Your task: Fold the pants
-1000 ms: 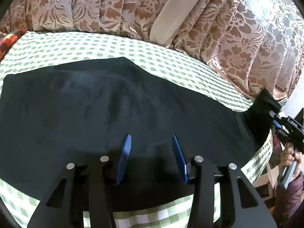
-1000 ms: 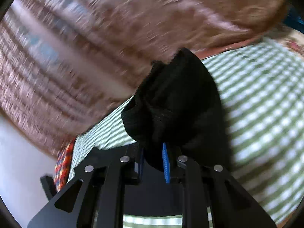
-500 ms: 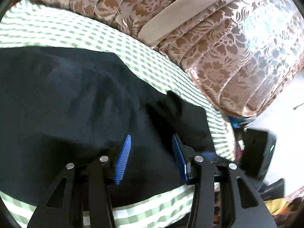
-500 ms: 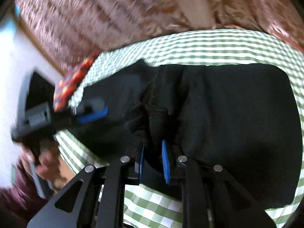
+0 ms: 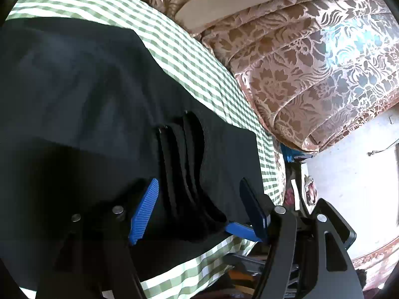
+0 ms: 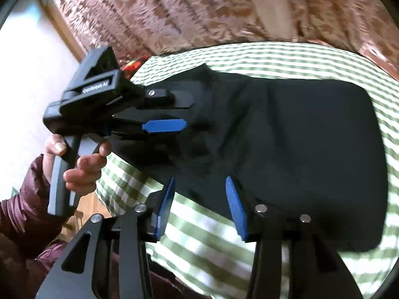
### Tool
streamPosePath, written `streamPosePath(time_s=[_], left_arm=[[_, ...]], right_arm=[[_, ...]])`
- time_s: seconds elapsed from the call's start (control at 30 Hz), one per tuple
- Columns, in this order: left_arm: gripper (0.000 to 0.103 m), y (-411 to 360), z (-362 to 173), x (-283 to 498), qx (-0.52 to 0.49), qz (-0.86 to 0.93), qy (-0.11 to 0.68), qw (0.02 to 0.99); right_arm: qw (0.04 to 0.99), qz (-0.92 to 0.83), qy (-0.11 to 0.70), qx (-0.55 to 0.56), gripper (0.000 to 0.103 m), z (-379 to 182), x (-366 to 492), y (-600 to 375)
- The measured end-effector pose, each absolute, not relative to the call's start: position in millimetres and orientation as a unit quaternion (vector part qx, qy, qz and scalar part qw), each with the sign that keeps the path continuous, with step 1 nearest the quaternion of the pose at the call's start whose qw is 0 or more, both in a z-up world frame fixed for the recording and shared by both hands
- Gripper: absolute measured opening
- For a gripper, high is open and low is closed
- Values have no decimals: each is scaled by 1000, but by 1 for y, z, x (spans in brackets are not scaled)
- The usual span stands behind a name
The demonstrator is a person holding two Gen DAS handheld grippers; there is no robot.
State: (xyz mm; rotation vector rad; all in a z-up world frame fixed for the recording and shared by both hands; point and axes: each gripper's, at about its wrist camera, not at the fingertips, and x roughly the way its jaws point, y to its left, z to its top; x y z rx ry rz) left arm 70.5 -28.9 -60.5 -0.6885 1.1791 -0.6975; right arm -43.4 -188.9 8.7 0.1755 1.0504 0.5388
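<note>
Black pants [image 5: 87,94] lie folded on a green-checked cloth [image 5: 199,57]. In the left wrist view my left gripper [image 5: 199,209] is open, its blue fingers either side of the stacked ribbed cuffs [image 5: 187,169] at the pants' right end. In the right wrist view the pants [image 6: 286,137] lie flat, and my right gripper [image 6: 202,204] is open and empty over their near edge. The left gripper [image 6: 164,124] shows there too, held by a hand over the pants' left end.
Floral brown curtains [image 5: 311,62] hang behind the table. The cloth's edge [image 5: 271,164] drops off at the right, with clutter on the floor below. A red patterned item [image 6: 132,67] lies at the far left.
My right gripper carried the pant end across, laid it on the pants and opened. My left gripper shifted right, onto the stacked cuffs.
</note>
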Motion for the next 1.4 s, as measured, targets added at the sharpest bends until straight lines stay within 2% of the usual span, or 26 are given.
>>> streamPosePath(time_s=[0.23,0.3,0.33,0.37,0.43,0.63,0.73,0.87,0.93,1.03,1.1,1.23,1.33,1.4], left_arm=[[66,-53,-66,79,-296,-323,560,703],[43,-62,-67,80,-272,-320,567,708],[25,-66,-65,79,-253,-315,565,719],[20,-69,-62,78,-240,-314,560,729],[16,-70,-50,73,-226,-323,533,748],[15,-56,-8,46,-180,-356,458,795],[15,-50,-20,38,-154,-341,469,800],[17,-39,-60,38,-149,-303,507,793],[24,-31,-63,41,-180,-296,506,789],[24,-22,-54,43,-196,-284,500,794],[24,-13,-42,40,-197,-271,481,810],[24,-14,-14,39,-184,-281,443,831],[24,-32,-11,40,-150,-276,464,828],[26,-36,-14,35,-142,-281,477,820]], right_arm=[[864,119,469,142,24,41,-74,-298],[869,67,458,176,19,47,-80,-336],[869,46,454,191,18,48,-82,-350],[869,29,449,205,15,48,-82,-361],[869,15,441,225,13,48,-78,-371],[860,69,475,171,12,30,-57,-326],[856,69,500,112,12,15,-59,-308],[857,71,502,94,12,15,-62,-305],[855,73,507,81,12,17,-61,-304],[855,75,508,67,13,26,-55,-300],[859,82,500,73,18,31,-49,-298],[865,102,486,75,19,38,-32,-283],[864,126,482,79,21,37,-23,-268],[860,143,484,79,29,33,-23,-258]])
